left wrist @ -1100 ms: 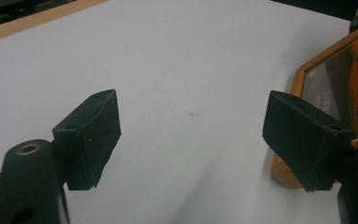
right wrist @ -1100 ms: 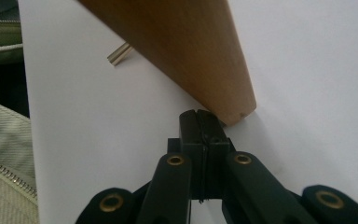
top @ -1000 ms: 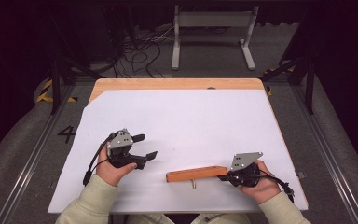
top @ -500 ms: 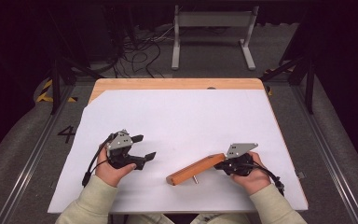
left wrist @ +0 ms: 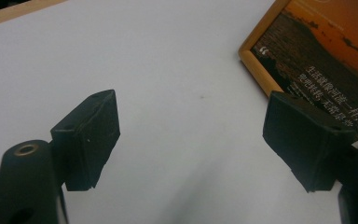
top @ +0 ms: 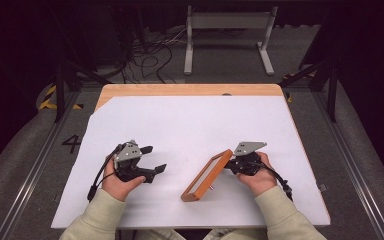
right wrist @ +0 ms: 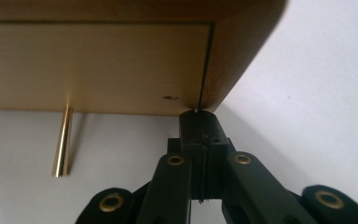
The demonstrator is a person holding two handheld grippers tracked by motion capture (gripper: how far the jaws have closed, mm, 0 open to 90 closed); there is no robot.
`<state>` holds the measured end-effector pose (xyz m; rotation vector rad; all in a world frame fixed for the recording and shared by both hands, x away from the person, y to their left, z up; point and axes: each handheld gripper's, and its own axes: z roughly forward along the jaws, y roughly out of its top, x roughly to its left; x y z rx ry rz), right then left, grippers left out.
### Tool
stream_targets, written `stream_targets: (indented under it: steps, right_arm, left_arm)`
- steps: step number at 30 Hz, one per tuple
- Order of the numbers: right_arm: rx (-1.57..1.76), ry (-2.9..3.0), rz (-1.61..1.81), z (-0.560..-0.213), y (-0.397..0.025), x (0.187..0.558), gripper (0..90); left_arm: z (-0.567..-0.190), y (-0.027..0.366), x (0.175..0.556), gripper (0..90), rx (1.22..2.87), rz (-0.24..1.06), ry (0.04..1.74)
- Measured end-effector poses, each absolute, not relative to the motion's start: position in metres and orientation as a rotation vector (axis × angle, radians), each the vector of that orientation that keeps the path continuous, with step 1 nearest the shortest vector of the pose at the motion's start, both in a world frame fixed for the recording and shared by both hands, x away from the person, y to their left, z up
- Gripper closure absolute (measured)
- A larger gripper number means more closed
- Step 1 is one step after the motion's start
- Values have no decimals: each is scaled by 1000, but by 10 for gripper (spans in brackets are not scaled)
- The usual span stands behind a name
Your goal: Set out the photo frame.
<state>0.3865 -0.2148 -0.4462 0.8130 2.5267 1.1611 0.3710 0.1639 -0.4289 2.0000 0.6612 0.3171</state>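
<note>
The picture frame (top: 207, 175) stands tilted on the white sheet (top: 195, 125) covering the wooden table (top: 180, 90). The right gripper (top: 231, 165), just right of the frame, pinches its wooden edge, apparently near a corner. The left gripper (top: 152, 160), well left of the frame, rests with jaws spread. Beyond the table, cables (top: 150, 50) lie on the grey floor (top: 25, 150).

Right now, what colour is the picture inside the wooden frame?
Orange sunset sky over dark ground, with white lettering, on the picture frame; the left gripper view shows it best.
</note>
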Motion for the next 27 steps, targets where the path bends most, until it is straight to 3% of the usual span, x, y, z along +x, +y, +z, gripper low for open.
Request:
stream_targets:
  steps: [27]
  right_arm:
    - [773,2590,1227,-446,-154,436,900]
  left_arm:
    - [-435,175,368,190,1996,317,712]
